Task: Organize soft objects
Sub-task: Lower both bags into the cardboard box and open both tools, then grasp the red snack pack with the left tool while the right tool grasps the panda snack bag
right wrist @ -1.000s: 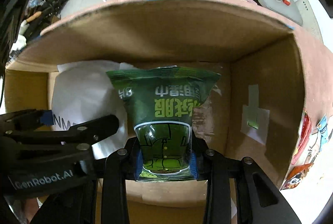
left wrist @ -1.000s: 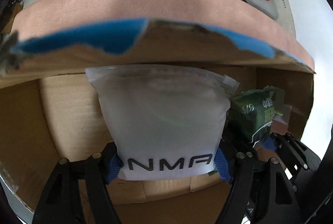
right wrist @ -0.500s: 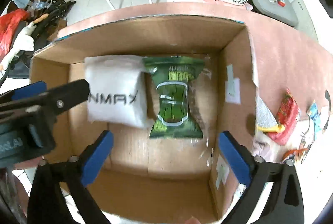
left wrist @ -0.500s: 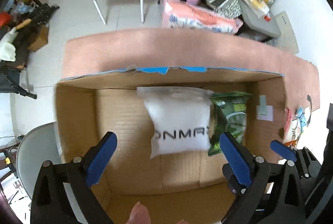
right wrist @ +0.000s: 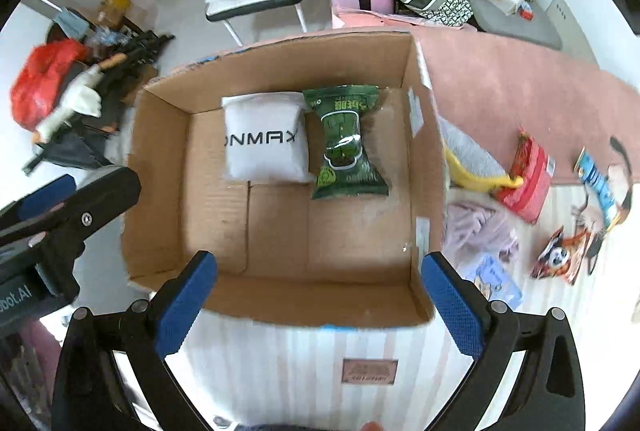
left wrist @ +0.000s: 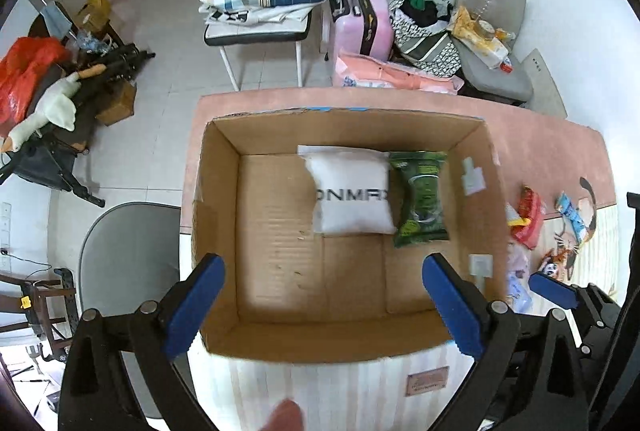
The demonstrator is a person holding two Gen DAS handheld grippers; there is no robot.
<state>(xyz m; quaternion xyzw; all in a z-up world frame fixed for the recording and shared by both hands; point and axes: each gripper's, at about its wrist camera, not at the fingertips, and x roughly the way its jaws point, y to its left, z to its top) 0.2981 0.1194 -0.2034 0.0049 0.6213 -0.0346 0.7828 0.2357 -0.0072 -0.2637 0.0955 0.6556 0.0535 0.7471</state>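
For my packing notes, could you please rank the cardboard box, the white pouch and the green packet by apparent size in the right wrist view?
1. Cardboard box, by far the largest.
2. White pouch.
3. Green packet, narrower but longer, so only slightly smaller.

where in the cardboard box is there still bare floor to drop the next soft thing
Bare floor in the brown cardboard box: the near half, in front of both packs, and the strip left of the white pouch. The far wall is crowded: pouch and green snack bag lie side by side, touching. A narrower strip stays free right of the bag.
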